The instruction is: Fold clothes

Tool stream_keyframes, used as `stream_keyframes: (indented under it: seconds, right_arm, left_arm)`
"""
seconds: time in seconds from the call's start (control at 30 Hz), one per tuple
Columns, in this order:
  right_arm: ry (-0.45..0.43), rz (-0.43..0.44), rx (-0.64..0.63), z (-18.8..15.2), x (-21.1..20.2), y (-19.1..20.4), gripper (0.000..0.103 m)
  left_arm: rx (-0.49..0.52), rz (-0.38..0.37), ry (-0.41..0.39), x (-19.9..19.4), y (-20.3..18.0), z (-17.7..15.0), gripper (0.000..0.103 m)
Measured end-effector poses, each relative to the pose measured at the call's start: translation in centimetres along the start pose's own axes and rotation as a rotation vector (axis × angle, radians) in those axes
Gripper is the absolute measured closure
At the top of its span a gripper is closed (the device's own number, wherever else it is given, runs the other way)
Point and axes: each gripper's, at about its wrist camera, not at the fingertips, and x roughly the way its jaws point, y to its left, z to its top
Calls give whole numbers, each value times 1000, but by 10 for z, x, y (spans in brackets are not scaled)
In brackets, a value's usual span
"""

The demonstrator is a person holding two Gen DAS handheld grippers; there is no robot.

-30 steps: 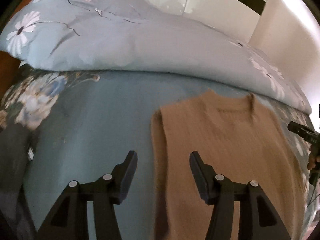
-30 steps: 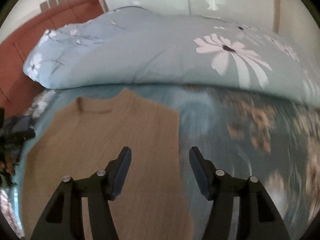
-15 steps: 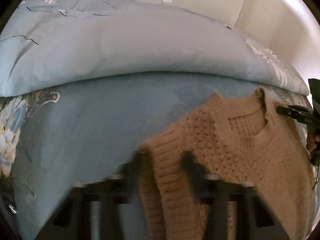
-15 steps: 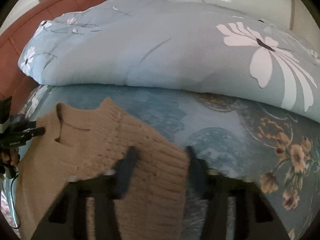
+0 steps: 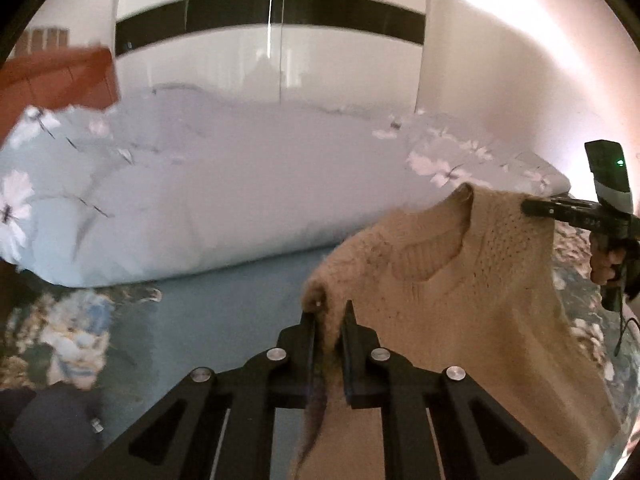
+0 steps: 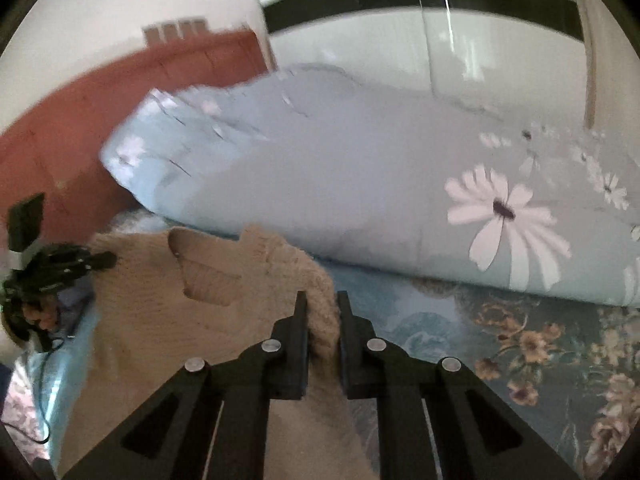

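Observation:
A beige knitted sweater (image 5: 460,320) hangs by its two shoulders above the blue bedsheet (image 5: 224,312). In the left wrist view my left gripper (image 5: 329,310) has its jaws closing on the sweater's left shoulder, with the knit pinched between the pads. My right gripper (image 6: 322,296) pinches the other shoulder of the sweater (image 6: 160,320), its jaws closing too. Each gripper shows in the other's view: the right one (image 5: 536,207) at the far shoulder, the left one (image 6: 96,260) likewise. The neckline sags between them and the body hangs down out of view.
A rolled pale blue duvet (image 6: 340,180) with white daisies lies across the bed behind the sweater. A red-brown headboard (image 6: 60,128) stands to the left and a white wardrobe (image 5: 272,40) behind. A dark object (image 5: 52,420) lies at the sheet's lower left.
Both grippers have closed on the shoulders of the sweater, which lay flat on the sheet, and lifted it. Both views now tilt up towards the wardrobe.

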Motion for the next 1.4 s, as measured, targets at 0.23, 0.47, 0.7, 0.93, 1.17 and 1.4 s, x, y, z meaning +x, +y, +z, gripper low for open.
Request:
stream_keyframes:
  seconds: [0.23, 0.47, 0.7, 0.93, 1.17, 1.4]
  right_arm:
    - [-125, 70, -44, -41, -101, 46, 91]
    - [-50, 67, -63, -128, -152, 74, 91]
    - [58, 56, -60, -200, -163, 88, 91]
    - [131, 41, -21, -255, -165, 94, 90]
    - [208, 18, -25, -284, -168, 95, 84]
    - [188, -6, 81, -292, -192, 75, 72]
  left_arm:
    - [37, 5, -79, -84, -41, -43, 91]
    - [-60, -24, -84, -123, -75, -122, 91]
    - [-30, 14, 14, -137, -113, -192, 91]
    - [-136, 39, 120, -140, -116, -237, 87]
    - [-372, -56, 163, -150, -103, -269, 82]
    - [-536, -80, 62, -182, -91, -274, 73]
